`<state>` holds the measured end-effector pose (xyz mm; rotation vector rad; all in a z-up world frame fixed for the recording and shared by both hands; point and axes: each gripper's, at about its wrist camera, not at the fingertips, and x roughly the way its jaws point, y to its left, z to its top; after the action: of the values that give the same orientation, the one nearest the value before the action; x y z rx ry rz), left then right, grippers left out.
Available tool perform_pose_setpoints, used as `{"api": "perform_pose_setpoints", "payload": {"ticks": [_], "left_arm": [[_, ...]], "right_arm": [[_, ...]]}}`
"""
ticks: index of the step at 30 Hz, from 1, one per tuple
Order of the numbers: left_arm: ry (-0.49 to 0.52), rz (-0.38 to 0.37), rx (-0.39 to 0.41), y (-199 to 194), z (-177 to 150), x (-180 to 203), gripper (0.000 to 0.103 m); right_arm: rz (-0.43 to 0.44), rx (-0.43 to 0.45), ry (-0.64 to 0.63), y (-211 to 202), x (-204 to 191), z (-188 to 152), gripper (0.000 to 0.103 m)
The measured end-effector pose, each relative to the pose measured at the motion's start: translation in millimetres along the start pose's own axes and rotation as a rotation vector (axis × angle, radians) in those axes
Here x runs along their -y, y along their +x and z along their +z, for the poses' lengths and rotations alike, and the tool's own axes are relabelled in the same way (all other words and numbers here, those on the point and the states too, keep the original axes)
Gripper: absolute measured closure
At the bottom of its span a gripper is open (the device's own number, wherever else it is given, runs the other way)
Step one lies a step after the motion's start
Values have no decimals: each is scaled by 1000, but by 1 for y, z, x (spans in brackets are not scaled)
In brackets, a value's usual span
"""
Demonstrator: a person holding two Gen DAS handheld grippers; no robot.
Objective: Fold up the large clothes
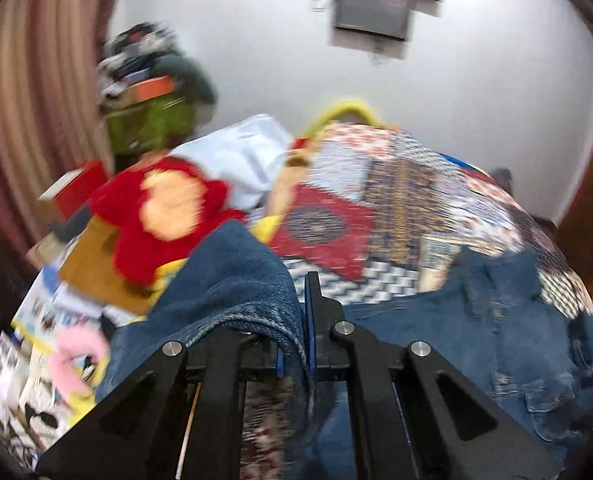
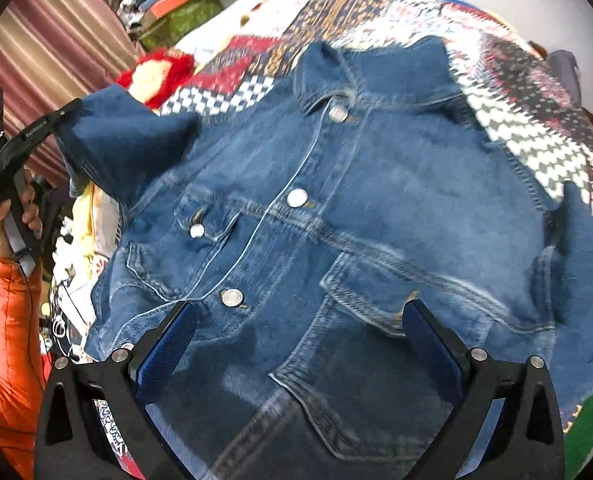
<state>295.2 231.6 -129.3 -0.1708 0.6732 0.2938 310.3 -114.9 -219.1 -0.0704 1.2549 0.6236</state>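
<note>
A blue denim jacket lies front up, buttoned, on a patchwork quilt, collar toward the far side. My left gripper is shut on the jacket's sleeve, which drapes over its fingers and is lifted off the bed. In the right wrist view the left gripper holds that sleeve up at the left. My right gripper is open and empty, hovering over the jacket's lower front near a chest pocket.
A red plush toy and a white pillow lie at the bed's far left. Boxes and a clothes pile stand by a striped curtain. A dark screen hangs on the white wall. Papers and books lie left.
</note>
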Motion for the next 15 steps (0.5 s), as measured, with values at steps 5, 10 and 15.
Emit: {"api": "perform_pose_setpoints", "payload": {"ticks": [5, 10, 15], "left_arm": [[117, -131, -148, 34, -26, 65, 96], [103, -294, -371, 72, -75, 103, 96], [84, -341, -517, 91, -108, 126, 92]], "right_arm": [[-10, 68, 57, -30, 20, -4, 0], [-16, 106, 92, -50, 38, -13, 0], [-21, 118, 120, -59, 54, -25, 0]]}}
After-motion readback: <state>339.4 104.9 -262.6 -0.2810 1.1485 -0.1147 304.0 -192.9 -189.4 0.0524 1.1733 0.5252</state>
